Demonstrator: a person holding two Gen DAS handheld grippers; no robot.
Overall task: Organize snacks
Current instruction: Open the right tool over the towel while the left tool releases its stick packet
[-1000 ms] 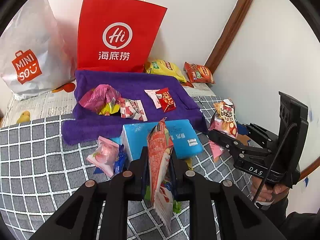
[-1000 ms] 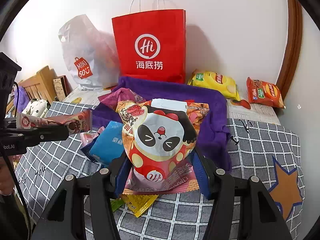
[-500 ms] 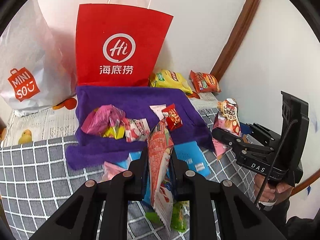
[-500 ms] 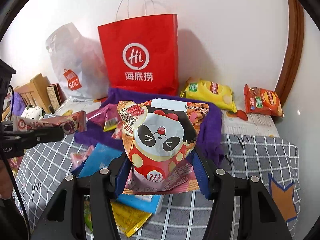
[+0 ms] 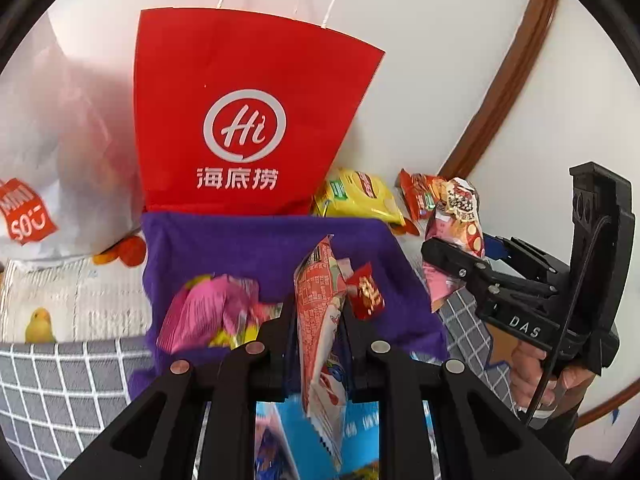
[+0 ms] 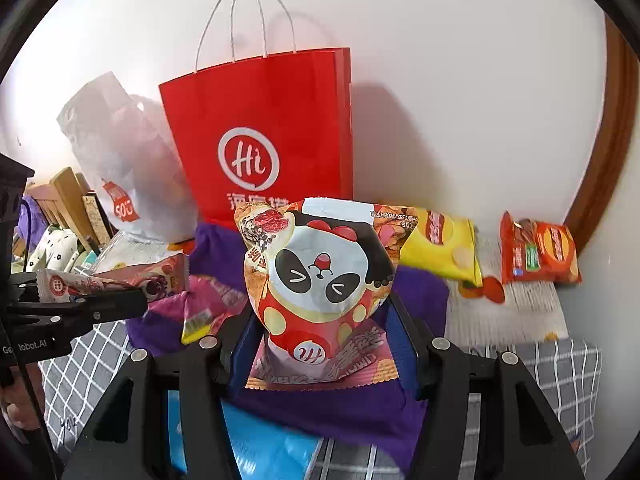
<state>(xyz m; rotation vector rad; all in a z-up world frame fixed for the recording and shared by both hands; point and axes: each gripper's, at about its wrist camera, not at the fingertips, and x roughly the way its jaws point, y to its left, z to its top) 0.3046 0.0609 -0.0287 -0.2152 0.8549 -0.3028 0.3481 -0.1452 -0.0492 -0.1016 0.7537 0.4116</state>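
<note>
Left gripper (image 5: 318, 336) pinching thin wrapper (image 5: 320, 320) edge-on. Right gripper (image 6: 320, 344) squeezing puffy panda bag (image 6: 324, 280): probably light, crushable, slippery; gripping low.

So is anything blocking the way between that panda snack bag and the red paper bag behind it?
Nothing visible does. The panda snack bag, gripped by the right gripper, hangs above the purple towel. Only low packets lie on the towel, and the red paper bag stands upright behind it, though its opening is not visible.

Panda bag (image 6: 320, 276), red packet (image 5: 320, 312): upright, clamped.
</note>
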